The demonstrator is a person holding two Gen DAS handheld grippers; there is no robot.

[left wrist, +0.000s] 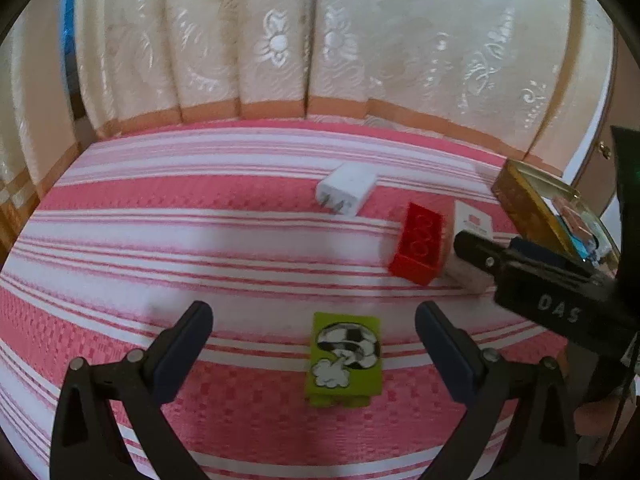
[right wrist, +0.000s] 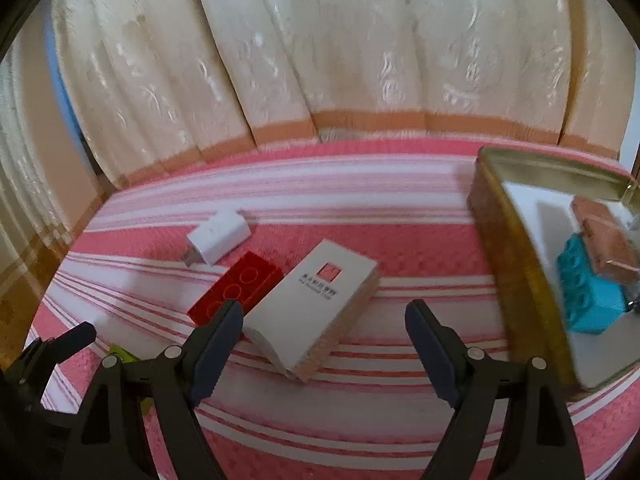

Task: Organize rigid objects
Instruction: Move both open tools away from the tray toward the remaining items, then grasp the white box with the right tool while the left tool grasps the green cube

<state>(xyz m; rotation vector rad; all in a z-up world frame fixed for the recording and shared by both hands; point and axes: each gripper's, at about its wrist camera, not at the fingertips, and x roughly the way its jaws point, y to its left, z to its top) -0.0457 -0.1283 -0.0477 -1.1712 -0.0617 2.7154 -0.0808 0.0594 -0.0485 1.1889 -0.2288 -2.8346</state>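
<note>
In the left wrist view my left gripper [left wrist: 314, 340] is open, with a green brick [left wrist: 344, 360] bearing a soccer-ball picture lying between its fingers, untouched. Beyond lie a white charger [left wrist: 347, 193], a red brick [left wrist: 419, 244] and a white box [left wrist: 472, 224]. My right gripper [right wrist: 324, 340] is open and empty, just in front of the white box [right wrist: 316, 304]. The red brick [right wrist: 236, 288] and the charger [right wrist: 219, 240] lie to its left. A gold tin [right wrist: 516, 264] at the right holds a teal brick [right wrist: 588, 292] and a brown block [right wrist: 604, 240].
Everything lies on a pink and white striped cloth [left wrist: 200, 232]. A cream patterned curtain [left wrist: 280, 40] hangs behind the far edge. The right gripper's body [left wrist: 540, 288] shows at the right of the left wrist view, near the tin [left wrist: 532, 204].
</note>
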